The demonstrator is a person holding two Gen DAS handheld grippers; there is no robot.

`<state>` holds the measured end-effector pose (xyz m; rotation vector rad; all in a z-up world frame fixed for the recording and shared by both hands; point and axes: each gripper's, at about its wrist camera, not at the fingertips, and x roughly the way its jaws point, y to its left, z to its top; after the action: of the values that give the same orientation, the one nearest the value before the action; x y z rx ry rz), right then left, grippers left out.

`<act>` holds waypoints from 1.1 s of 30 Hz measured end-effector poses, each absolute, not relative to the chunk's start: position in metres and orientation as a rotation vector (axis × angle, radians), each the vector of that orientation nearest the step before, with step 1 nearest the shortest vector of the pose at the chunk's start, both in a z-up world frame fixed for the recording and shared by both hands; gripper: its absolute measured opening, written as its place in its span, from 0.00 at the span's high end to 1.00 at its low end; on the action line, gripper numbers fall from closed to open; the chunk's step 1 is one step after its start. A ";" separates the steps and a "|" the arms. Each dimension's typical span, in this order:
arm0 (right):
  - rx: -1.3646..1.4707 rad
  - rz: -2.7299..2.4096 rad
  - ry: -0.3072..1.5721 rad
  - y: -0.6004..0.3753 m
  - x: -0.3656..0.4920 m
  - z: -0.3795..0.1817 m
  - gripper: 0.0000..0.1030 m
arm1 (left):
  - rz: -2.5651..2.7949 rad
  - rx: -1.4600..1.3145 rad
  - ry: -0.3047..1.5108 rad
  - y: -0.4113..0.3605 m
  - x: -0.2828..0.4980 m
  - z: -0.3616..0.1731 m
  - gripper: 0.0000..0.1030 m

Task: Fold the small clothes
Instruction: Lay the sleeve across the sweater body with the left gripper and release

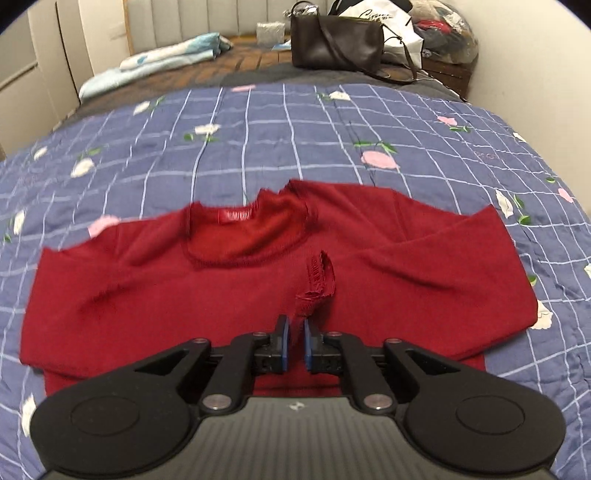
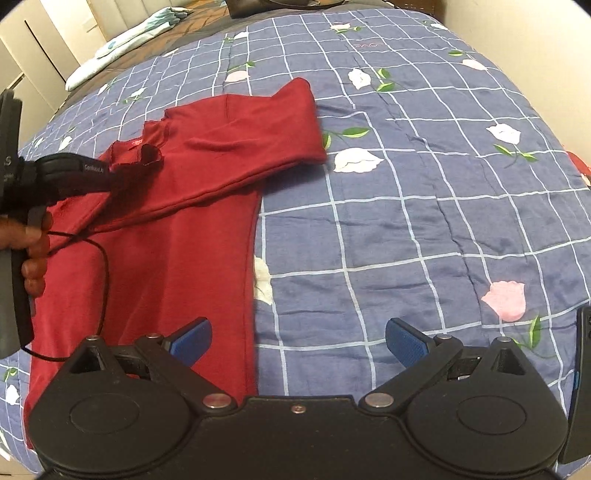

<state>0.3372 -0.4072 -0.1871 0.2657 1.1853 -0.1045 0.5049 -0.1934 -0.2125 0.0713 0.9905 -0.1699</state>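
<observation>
A dark red sweater (image 1: 147, 295) lies flat on the bed with its neckline (image 1: 243, 236) away from me. In the left wrist view my left gripper (image 1: 295, 334) is shut on the ribbed sleeve cuff (image 1: 319, 280), holding it up over the chest. The other sleeve (image 1: 443, 251) lies bent at the right. In the right wrist view my right gripper (image 2: 297, 343) stands open and holds nothing, low over the sweater's (image 2: 177, 258) side edge and the quilt. A hand (image 2: 33, 251) grips the left tool at the left, with the cuff (image 2: 149, 153) at its tip.
A blue checked quilt (image 1: 369, 122) with flower prints covers the bed. At the far end sit a black handbag (image 1: 332, 40), a white bag (image 1: 391, 22) and folded pale blue cloth (image 1: 166, 55). A thin cable (image 2: 105, 266) hangs over the sweater. Walls border both sides.
</observation>
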 end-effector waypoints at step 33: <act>0.240 -0.110 1.359 -0.308 0.324 -0.218 0.01 | 0.291 -0.112 1.223 0.045 0.392 -0.210 0.03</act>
<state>0.3235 -0.3083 -0.2180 0.2397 1.3586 -0.1096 0.3924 0.0450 -0.2098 -0.1120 1.2235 0.2912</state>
